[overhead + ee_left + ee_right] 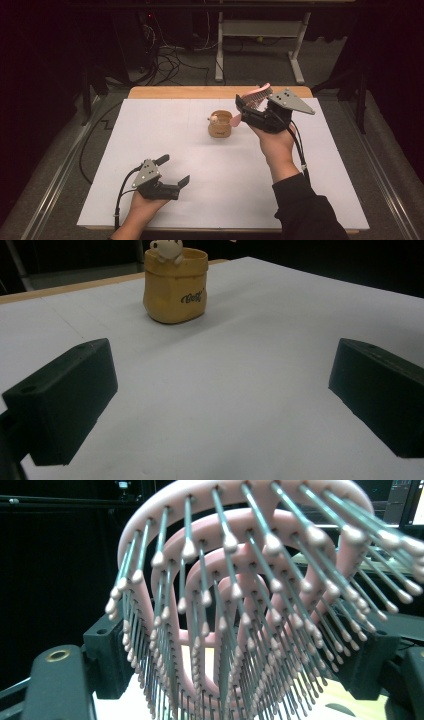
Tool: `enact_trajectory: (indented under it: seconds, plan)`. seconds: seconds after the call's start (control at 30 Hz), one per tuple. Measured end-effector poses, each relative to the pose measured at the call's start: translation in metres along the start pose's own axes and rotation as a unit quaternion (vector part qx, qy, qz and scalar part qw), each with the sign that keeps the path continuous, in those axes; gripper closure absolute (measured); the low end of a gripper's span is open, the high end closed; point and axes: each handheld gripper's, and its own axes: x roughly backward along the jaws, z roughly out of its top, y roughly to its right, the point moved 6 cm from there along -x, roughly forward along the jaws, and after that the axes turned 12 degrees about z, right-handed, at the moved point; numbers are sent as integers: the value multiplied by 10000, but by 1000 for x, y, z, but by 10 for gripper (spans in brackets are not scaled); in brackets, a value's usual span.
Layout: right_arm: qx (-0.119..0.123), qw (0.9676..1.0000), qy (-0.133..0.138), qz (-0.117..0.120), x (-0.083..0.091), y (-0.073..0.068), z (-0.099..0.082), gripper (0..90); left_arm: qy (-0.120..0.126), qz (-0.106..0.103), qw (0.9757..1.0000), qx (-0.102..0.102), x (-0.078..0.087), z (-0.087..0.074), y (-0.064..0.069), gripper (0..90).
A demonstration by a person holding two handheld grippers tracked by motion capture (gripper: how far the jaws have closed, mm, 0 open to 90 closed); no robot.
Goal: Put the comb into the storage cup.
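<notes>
Right gripper upper right of the high view, jaws clamped on a pink plastic hairbrush with metal bristles, just right of a small yellow ceramic pot at centre, left gripper lower left, jaws spread wide, holding nothing, over the white tabletop

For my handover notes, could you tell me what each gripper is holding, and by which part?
The right gripper holds a pink hairbrush, clamped low on its head near the bristle base. The left gripper is open and holds nothing.

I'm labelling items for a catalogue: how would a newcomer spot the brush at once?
Look over the white table, to the raised right gripper beside the yellow cup. Its shut jaws clamp the pink hairbrush: looped vented ribs with ball-tipped metal bristles.
</notes>
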Motion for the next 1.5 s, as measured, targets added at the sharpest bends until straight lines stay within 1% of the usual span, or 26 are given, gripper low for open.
enact_trajectory:
  seconds: [0.27,0.47,0.57,0.7,1.0,1.17,1.5]
  plan:
    - [-64,10000,13,-36,-17,6,3,204,12,-3,10000,1,0,0,0,0]
    - [-61,9999,9,-80,-28,10,4,204,11,-15,10000,-11,0,0,1,0]
    - [-53,9999,-37,-91,-33,10,3,204,22,-7,10000,-12,0,1,0,0]
    - [-106,9999,-41,-103,-40,11,0,204,33,11,10000,8,2,1,0,0]
    - [-207,9996,-172,-64,-58,12,-12,204,49,-5,10000,22,2,2,-1,0]
    - [-314,9993,-196,-60,-64,14,-16,204,56,-5,10000,43,2,2,-1,0]
    - [-385,9988,-299,-70,-74,14,-25,204,78,-13,10000,54,2,2,-1,0]
